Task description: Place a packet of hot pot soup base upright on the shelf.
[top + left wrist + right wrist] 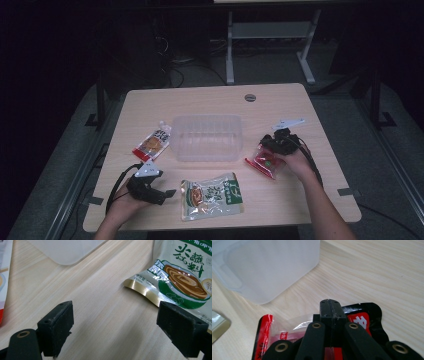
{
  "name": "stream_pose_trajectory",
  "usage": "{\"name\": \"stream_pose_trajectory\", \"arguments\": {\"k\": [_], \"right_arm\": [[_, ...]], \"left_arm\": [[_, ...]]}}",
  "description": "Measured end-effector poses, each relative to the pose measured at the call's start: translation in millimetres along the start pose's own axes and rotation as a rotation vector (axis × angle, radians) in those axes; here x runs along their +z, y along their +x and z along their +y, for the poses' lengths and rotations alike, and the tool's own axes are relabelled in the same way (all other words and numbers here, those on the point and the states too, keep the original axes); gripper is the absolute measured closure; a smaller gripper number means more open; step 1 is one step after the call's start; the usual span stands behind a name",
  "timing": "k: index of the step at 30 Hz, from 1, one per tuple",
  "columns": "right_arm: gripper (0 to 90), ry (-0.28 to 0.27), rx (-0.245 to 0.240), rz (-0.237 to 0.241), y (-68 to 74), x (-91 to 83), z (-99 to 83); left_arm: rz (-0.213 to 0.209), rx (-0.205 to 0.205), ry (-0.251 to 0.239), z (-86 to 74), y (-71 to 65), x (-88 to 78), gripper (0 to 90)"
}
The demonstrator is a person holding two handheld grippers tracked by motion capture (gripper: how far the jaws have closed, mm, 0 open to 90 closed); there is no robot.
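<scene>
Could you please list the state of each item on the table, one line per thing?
Clear plastic tub: upright, empty.
Red snack packet: pinched in the right claw, sealed.
Green sauce packet: flat on the table, sealed.
Orange-and-white packet: flat, left of the tub.
Left claw: open, holding nothing.
Right claw: shut on the red packet.

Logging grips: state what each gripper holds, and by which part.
Right gripper is shut on the red packet, seemingly at its edge. Left gripper is open, holding nothing.
</scene>
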State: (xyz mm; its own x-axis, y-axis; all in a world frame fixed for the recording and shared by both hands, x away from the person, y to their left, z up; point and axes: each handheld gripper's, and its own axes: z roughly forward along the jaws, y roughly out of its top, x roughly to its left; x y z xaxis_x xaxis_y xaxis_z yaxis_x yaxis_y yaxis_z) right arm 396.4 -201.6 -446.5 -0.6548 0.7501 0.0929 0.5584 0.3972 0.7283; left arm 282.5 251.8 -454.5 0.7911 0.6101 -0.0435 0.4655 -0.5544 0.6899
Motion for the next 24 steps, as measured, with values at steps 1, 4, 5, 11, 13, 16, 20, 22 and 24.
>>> {"name": "stream_pose_trajectory", "arguments": {"k": [1, 4, 5, 11, 13, 16, 20, 22, 24], "right_arm": [[89.6, 0.004, 0.006, 0.003, 0.8, 2.0, 0.5], [89.6, 0.023, -0.001, 0.008, 2.3, 5.2, 0.6], [89.6, 0.042, -0.014, 0.004, 3.6, 7.8, -0.8], [89.6, 0.05, -0.013, 0.005, 2.0, 6.7, -4.3], [89.6, 0.054, -0.012, 0.002, 1.0, 5.3, -6.2], [89.6, 0.064, -0.012, -0.001, -0.4, 3.8, -7.8], [89.6, 0.073, -0.007, -0.008, -1.6, 0.5, -9.9], [89.6, 0.079, -0.015, -0.011, -1.7, -0.9, -10.5], [89.6, 0.082, -0.018, -0.016, -1.4, -2.3, -11.3]], "left_arm": [[0.0, -0.001, 0.002, -0.2, 0.0, 0.2, 13.8], [0.001, -0.001, 0.005, -0.2, 0.2, 0.3, 13.8], [0.0, -0.004, 0.003, -0.2, 0.0, 0.3, 13.8], [0.004, 0.003, 0.007, -0.1, -0.6, 0.4, 13.9], [0.004, 0.001, 0.007, -0.1, -0.5, 0.3, 13.9], [0.004, 0.002, 0.009, -0.2, -0.1, 0.0, 13.9], [0.004, -0.001, 0.006, -0.3, -0.1, -0.5, 13.9], [0.005, 0.0, 0.006, -0.2, 0.0, -0.7, 13.9], [0.005, 0.003, 0.007, -0.2, 0.0, -0.8, 13.9]]}}
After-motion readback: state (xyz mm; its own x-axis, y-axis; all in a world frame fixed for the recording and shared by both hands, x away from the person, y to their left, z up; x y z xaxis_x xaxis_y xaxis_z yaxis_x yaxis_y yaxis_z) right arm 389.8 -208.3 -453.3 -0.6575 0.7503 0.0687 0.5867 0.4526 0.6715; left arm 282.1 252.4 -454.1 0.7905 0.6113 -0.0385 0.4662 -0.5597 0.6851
